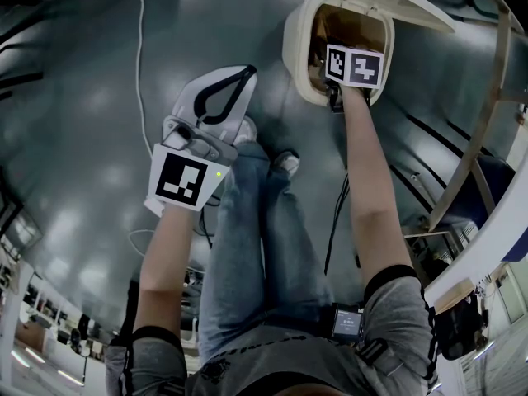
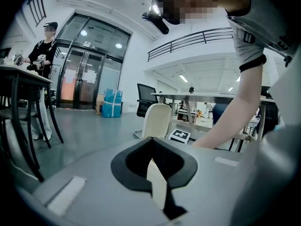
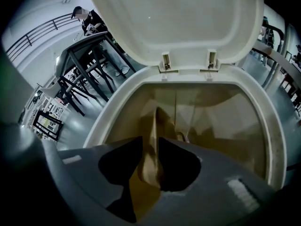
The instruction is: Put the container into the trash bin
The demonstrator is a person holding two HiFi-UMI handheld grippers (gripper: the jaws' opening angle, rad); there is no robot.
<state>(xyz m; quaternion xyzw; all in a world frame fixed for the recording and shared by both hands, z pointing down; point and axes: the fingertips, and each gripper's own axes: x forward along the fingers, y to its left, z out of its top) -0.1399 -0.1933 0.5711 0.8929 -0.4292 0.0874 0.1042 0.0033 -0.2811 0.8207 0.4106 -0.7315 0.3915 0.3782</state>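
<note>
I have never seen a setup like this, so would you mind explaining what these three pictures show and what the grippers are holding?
A person holds a two-jaw gripper in each hand. The head view looks down from their head at their legs and the grey floor. The other two pictures come from a camera on each gripper. The left gripper is shut and empty. The right gripper reaches into the cream trash bin, its lid open; its jaws stand apart around a brown, paper-like container inside the bin.
</note>
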